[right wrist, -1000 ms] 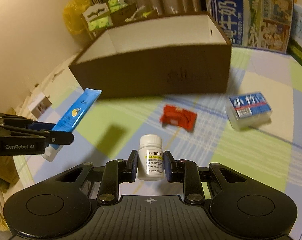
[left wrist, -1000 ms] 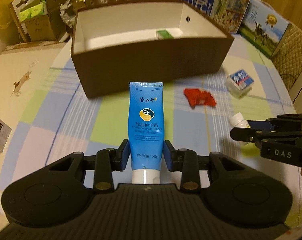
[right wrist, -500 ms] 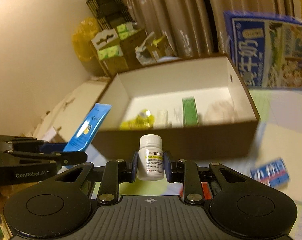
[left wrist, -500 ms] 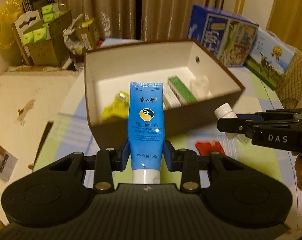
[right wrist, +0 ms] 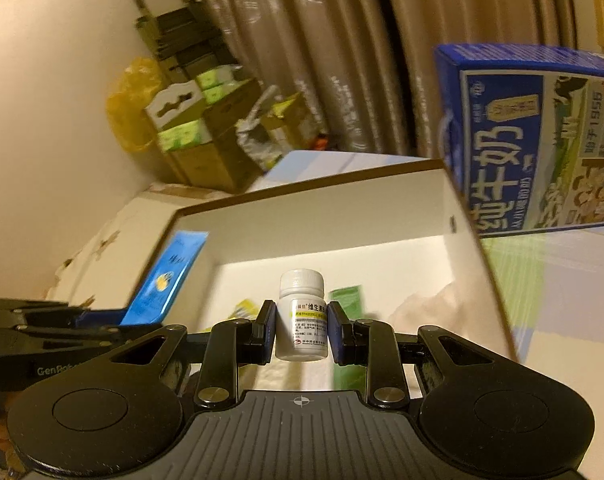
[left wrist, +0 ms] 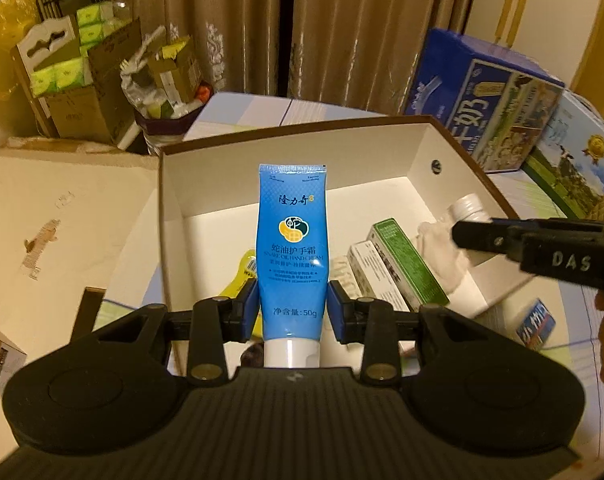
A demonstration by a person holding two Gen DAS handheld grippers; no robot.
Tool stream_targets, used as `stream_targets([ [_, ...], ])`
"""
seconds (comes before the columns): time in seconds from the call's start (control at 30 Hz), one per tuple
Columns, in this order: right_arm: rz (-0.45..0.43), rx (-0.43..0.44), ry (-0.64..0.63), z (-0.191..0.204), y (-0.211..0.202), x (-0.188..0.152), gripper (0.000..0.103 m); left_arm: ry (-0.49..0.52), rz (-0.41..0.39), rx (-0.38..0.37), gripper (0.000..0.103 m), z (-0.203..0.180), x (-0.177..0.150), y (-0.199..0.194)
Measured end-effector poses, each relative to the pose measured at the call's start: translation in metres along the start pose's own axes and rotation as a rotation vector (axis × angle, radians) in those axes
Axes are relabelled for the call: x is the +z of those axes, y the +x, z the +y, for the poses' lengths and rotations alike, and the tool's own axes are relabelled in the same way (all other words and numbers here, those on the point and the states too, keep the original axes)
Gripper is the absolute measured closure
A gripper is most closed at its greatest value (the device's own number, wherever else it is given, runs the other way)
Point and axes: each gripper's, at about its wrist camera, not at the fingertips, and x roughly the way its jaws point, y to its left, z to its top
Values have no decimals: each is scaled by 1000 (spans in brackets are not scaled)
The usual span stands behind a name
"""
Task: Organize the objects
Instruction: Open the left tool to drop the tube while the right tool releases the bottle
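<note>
The left gripper [left wrist: 292, 310] clamps a blue hand-cream tube [left wrist: 292, 248] above the open brown box [left wrist: 302, 136]. The right gripper [right wrist: 300, 334] grips a white pill bottle [right wrist: 302, 316], seemingly over the box's right side.

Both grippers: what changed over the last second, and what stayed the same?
Both grippers rose from the table and advanced over the brown box. The left gripper carried the blue hand cream tube above the box's interior; the right gripper carried the white pill bottle above its right side. Nothing was released: both stay clamped. The green carton lies inside the box.
</note>
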Motion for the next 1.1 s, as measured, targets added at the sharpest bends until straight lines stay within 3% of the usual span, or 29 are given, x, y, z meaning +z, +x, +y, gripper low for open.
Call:
stream_targets([
  [0.33, 54, -75, 34, -34, 41, 23, 79, -41, 95, -24, 72, 5, 28, 75],
  [0.83, 109, -106, 82, -48, 79, 32, 79, -88, 147, -38, 72, 11, 48, 134],
  [0.9, 111, -104, 90, -49, 81, 34, 79, -87, 130, -42, 67, 12, 49, 134],
  [0.97, 110, -103, 100, -50, 81, 35, 79, -85, 118, -35, 53, 12, 51, 133],
  [1.1, 100, -86, 120, -53, 82, 39, 79, -69, 104, -26, 51, 14, 55, 128],
])
